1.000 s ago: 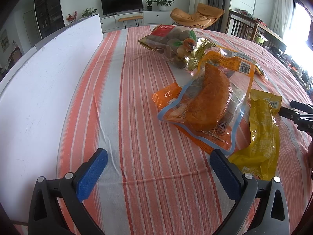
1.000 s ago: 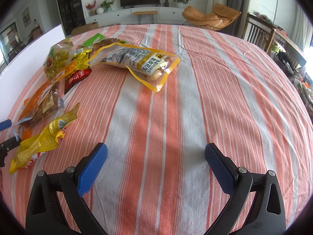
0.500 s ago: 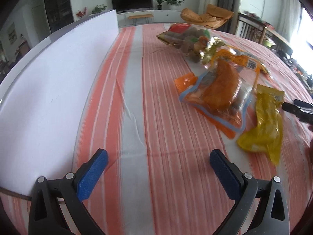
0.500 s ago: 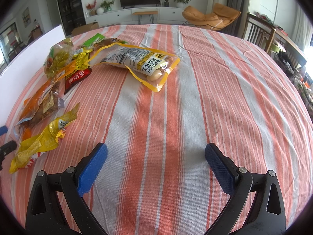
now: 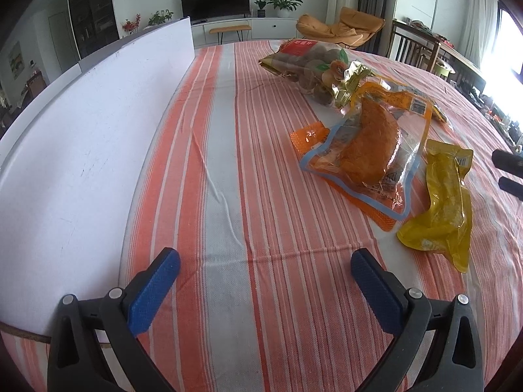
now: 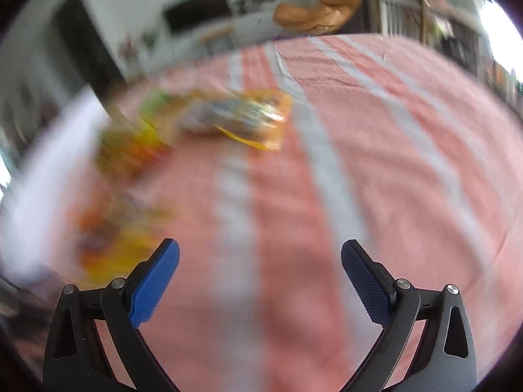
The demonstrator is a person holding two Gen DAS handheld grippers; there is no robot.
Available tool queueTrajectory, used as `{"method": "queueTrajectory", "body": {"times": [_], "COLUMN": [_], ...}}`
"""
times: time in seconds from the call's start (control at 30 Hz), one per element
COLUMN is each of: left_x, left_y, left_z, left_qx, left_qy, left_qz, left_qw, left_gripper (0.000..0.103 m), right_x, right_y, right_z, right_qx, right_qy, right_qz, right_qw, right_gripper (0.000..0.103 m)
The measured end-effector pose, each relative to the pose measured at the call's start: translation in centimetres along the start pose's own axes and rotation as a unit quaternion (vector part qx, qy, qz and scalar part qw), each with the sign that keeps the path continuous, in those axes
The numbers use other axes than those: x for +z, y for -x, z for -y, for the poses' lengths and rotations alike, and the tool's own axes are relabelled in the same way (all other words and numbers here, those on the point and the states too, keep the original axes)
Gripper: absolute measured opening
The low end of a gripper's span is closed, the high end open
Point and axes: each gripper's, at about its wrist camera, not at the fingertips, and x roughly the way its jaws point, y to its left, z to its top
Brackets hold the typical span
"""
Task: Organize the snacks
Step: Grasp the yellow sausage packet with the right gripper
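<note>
A wide run of bare striped tablecloth (image 5: 228, 170) is seen ahead of the left gripper (image 5: 264, 285), bounded on its left by the long edge of a white board (image 5: 81, 150) lying on the table. The blue pads are spread wide apart, and nothing is held between them. The snacks are gathered toward the right side of the left wrist view: a clear packet with a browned meat piece (image 5: 366, 150) lies over an orange packet (image 5: 310, 135), a yellow packet (image 5: 441, 202) is found just beside them on the right, and a bag of brown round snacks (image 5: 313, 65) sits farther back. The black tips of the right gripper (image 5: 508, 173) are seen at the right edge, near the yellow packet but apart from it.

In the right wrist view the right gripper's fingers (image 6: 366, 281) are likewise spread, with nothing between them. That view is heavily blurred; a yellow-edged packet (image 6: 242, 121) and smeared orange and yellow shapes at the left can barely be told apart.

Compared with half a second ago, the right wrist view is tilted and smeared where it was sharp and steady, and the snacks are shown closer to its left pad.
</note>
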Motion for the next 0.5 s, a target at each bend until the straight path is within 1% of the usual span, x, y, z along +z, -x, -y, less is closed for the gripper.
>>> {"method": "queueTrajectory", "body": {"times": [0.03, 0.07, 0.13, 0.17, 0.2, 0.27, 0.3, 0.33, 0.37, 0.4, 0.43, 0.5], "left_x": [0.0, 0.0, 0.0, 0.0, 0.0, 0.0, 0.0, 0.0, -0.1, 0.0, -0.1, -0.1], "left_y": [0.0, 0.0, 0.0, 0.0, 0.0, 0.0, 0.0, 0.0, 0.0, 0.0, 0.0, 0.0], "left_z": [0.0, 0.0, 0.0, 0.0, 0.0, 0.0, 0.0, 0.0, 0.0, 0.0, 0.0, 0.0], "left_qx": [0.000, 0.000, 0.000, 0.000, 0.000, 0.000, 0.000, 0.000, 0.000, 0.000, 0.000, 0.000], "left_qy": [0.000, 0.000, 0.000, 0.000, 0.000, 0.000, 0.000, 0.000, 0.000, 0.000, 0.000, 0.000], "left_qz": [0.000, 0.000, 0.000, 0.000, 0.000, 0.000, 0.000, 0.000, 0.000, 0.000, 0.000, 0.000], "left_qw": [1.0000, 1.0000, 1.0000, 1.0000, 1.0000, 1.0000, 1.0000, 1.0000, 1.0000, 1.0000, 1.0000, 1.0000], "left_gripper": [0.103, 0.103, 0.103, 0.103, 0.103, 0.103, 0.103, 0.103, 0.103, 0.103, 0.103, 0.103], "right_x": [-0.5, -0.9, -1.6, -1.9, -2.2, -2.5, -2.5, -2.4, -2.3, -2.1, -2.0, -1.3], "right_y": [0.4, 0.0, -1.9, -2.8, -3.8, -5.1, -5.1, -5.3, -5.3, -5.0, -4.7, -3.9], "right_z": [-1.4, -3.5, -7.3, -8.8, -10.2, -11.5, -11.8, -11.6, -10.9, -10.0, -8.6, -5.3], "right_qx": [0.020, 0.030, 0.036, 0.032, 0.017, -0.015, -0.023, -0.037, -0.049, -0.055, -0.072, -0.062], "right_qy": [-0.010, 0.005, 0.051, 0.066, 0.082, 0.109, 0.128, 0.142, 0.142, 0.143, 0.143, 0.120], "right_qz": [-0.001, -0.018, -0.067, -0.079, -0.081, -0.078, -0.061, -0.056, -0.060, -0.053, -0.052, -0.049], "right_qw": [1.000, 0.999, 0.996, 0.994, 0.993, 0.991, 0.990, 0.988, 0.987, 0.987, 0.986, 0.990], "right_gripper": [0.100, 0.100, 0.100, 0.100, 0.100, 0.100, 0.100, 0.100, 0.099, 0.099, 0.099, 0.100]}}
